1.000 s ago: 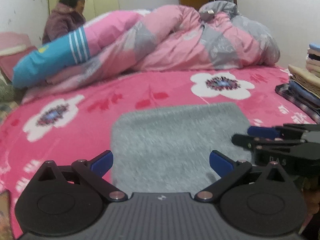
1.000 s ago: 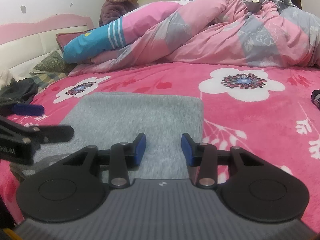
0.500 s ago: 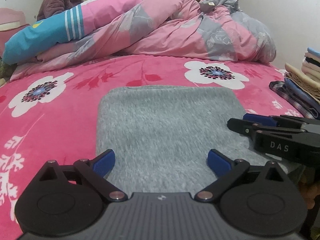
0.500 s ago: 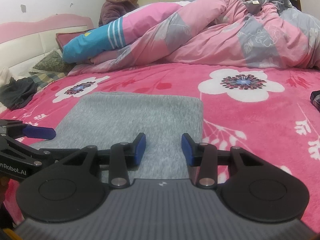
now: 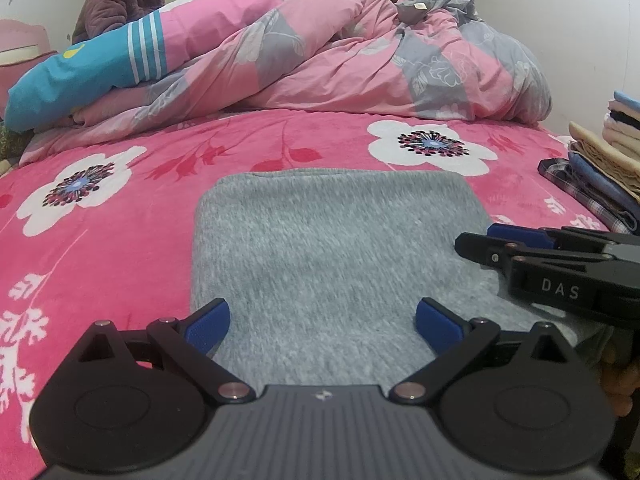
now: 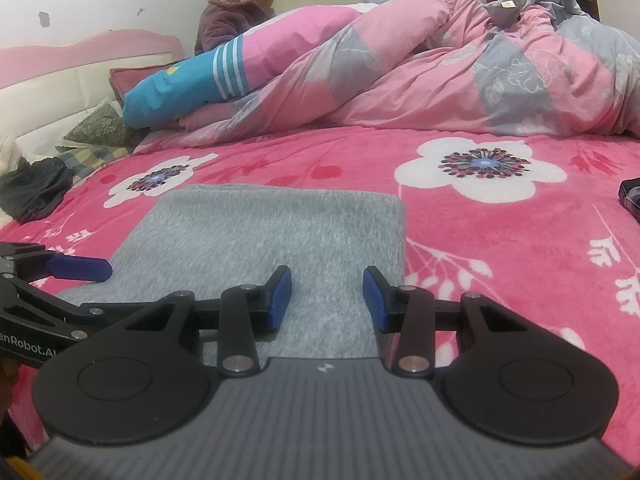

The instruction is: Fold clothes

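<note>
A grey knitted garment [image 5: 336, 248] lies folded into a flat rectangle on the pink flowered bedspread [image 5: 120, 240]. My left gripper [image 5: 322, 326] hovers over its near edge, jaws wide open and nothing between the blue pads. In the right wrist view the same garment [image 6: 280, 232] lies ahead, and my right gripper [image 6: 327, 300] sits over its near right part. Its jaws stand partly open, with flat cloth beneath them and none pinched. Each gripper shows in the other's view: the right gripper [image 5: 486, 240] by the garment's right edge, the left gripper [image 6: 80, 268] by its left edge.
A crumpled pink and grey duvet [image 5: 380, 72] and a blue and pink pillow [image 5: 88, 76] fill the back of the bed. A person [image 6: 236, 12] sits behind them. Folded clothes [image 5: 604, 160] are stacked at the right edge. A dark garment [image 6: 32, 192] lies at the left by the headboard.
The left gripper has swung toward the grey garment, which now sits centred and nearer in its view. The right gripper has kept still.
</note>
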`<state>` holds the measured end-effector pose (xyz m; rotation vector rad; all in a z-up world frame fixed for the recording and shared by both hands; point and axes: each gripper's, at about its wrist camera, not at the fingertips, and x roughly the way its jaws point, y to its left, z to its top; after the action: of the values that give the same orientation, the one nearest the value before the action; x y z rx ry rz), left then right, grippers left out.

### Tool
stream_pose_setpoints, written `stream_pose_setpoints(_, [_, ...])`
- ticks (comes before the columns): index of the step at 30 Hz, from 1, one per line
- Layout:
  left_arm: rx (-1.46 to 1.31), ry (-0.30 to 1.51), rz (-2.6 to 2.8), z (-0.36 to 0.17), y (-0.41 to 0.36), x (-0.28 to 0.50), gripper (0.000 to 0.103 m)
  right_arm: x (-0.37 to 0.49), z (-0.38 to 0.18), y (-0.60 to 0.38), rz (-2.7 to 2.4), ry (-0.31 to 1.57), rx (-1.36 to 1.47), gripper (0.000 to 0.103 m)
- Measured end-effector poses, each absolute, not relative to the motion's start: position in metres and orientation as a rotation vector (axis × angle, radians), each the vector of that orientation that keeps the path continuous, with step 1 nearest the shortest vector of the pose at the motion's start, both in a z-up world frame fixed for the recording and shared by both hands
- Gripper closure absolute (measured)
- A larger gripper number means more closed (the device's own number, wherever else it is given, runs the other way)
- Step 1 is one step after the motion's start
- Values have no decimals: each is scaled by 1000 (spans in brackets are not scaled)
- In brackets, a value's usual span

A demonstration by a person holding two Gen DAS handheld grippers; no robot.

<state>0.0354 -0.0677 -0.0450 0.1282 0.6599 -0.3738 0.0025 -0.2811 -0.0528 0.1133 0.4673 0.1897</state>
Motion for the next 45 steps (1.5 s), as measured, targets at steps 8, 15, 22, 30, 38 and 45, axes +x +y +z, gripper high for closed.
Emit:
stream_pose_setpoints(8, [133, 662, -372, -45, -69, 35, 3, 2, -54, -282, 186, 464, 118, 63])
stream_pose_setpoints(15, [137, 662, -370, -46, -70, 35, 3, 1, -54, -282, 184, 461, 122, 63])
stream_pose_setpoints(22, [139, 661, -369, -46, -70, 35, 2, 0, -55, -282, 183, 459, 127, 63])
stream_pose_setpoints(30, [142, 669, -378, -44, -69, 37, 2, 0, -55, -282, 182, 459, 128, 63])
stream_pose_setpoints(38, [139, 643, -370, -12, -55, 43, 3, 0, -55, -285, 189, 463, 138, 63])
stream_pose_setpoints(45, [163, 723, -388, -17, -78, 86, 3, 0, -51, -282, 186, 483, 115, 63])
